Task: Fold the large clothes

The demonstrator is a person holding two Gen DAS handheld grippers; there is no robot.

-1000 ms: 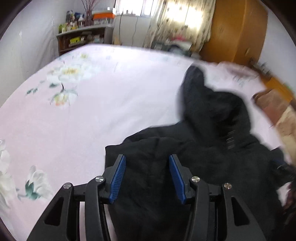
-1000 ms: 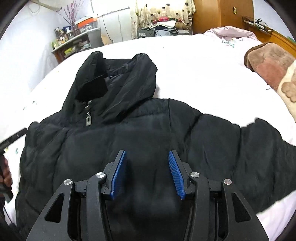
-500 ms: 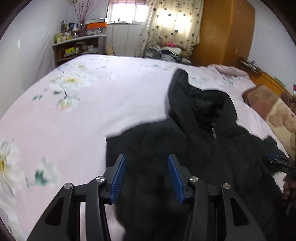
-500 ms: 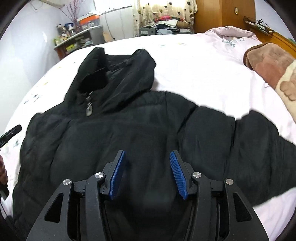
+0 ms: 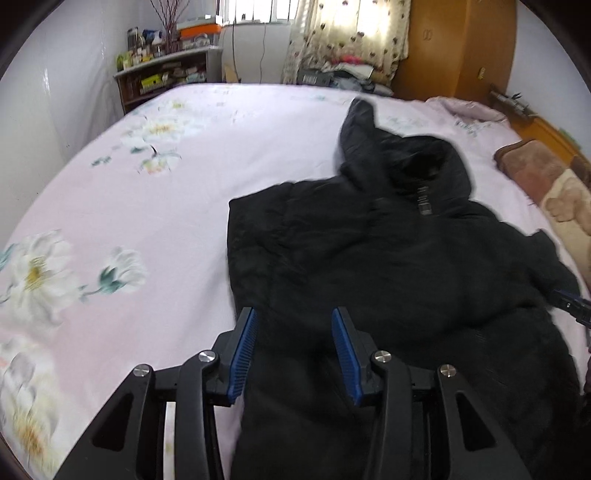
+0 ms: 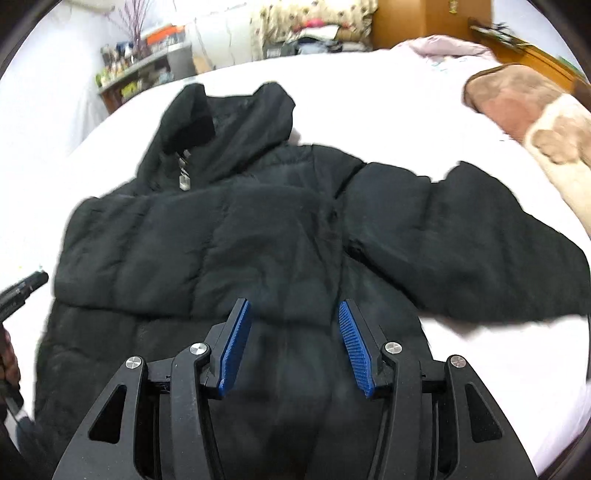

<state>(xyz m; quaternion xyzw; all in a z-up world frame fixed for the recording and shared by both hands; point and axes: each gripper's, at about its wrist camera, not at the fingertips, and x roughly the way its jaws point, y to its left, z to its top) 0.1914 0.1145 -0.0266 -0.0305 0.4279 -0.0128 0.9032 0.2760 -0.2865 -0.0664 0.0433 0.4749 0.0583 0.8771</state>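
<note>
Item: black padded jacket (image 6: 236, 236), hooded, lay front-up on a bed (image 5: 184, 184), hood (image 6: 229, 122) toward the far end. A metal zip pull (image 6: 183, 181) hung at the collar; any marking on it was too small to read. One sleeve (image 6: 461, 240) stretched out to the right in the right wrist view; on the other side the jacket's edge showed as a straight fold line in the left wrist view.

Bedding: pale pink sheet (image 5: 110, 221) printed with white flowers. No lettering was legible on it.

Left gripper (image 5: 294, 347): blue-padded fingers (image 5: 243, 347) partly apart and closing, poised over the jacket's lower left part, black fabric showing between them, pads not pressing on it.

Right gripper (image 6: 294, 339): blue pads set moderately wide over the jacket's lower middle, nothing clamped.

Also noted: brown and cream plush blanket (image 6: 524, 114) at the bed's right side; a cluttered shelf unit (image 5: 162, 81) against the far wall, its package labels unreadable; patterned curtain (image 5: 351, 33) at the window; orange-brown wooden wardrobe (image 5: 458, 48).
</note>
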